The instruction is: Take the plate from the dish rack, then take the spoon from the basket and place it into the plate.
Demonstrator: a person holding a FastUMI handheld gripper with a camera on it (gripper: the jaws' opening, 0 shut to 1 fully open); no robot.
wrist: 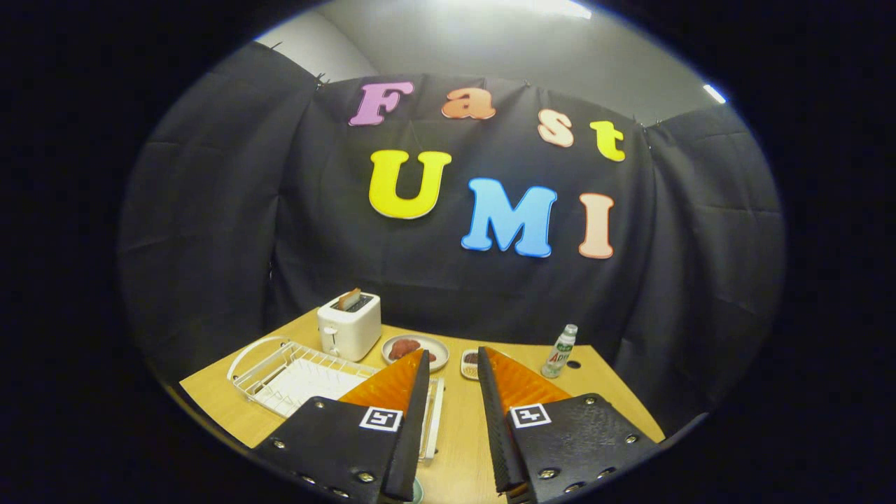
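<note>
Hovering tool: tool [452, 360] held above the near part of the desk [462, 434], fingers [409, 392] apart, bare desk showing in the gap, nothing between them.
Dish rack: white wire dish rack [280, 371] on the left of the desk, just beyond and partly behind the left finger; looped handle at its far-left end; flat white tray inside; plate not made out in it.
Toaster: white toaster [348, 325] at the far left, just behind the rack, a slice of toast [348, 299] standing up from its slot.
Far plate: round pale plate [434, 344] right of the toaster, beyond the left fingertip, holding reddish food [402, 348].
Small dish: small dish [469, 364] with dark contents, just beyond the right fingertip, partly hidden by it.
Bottle: clear bottle [560, 352] with a green-and-white label, upright at the far right, well apart from the rack.
Near edge: small rounded greenish object [417, 492] between the finger bases, too cut off to identify.
Basket and spoon: not made out.
</note>
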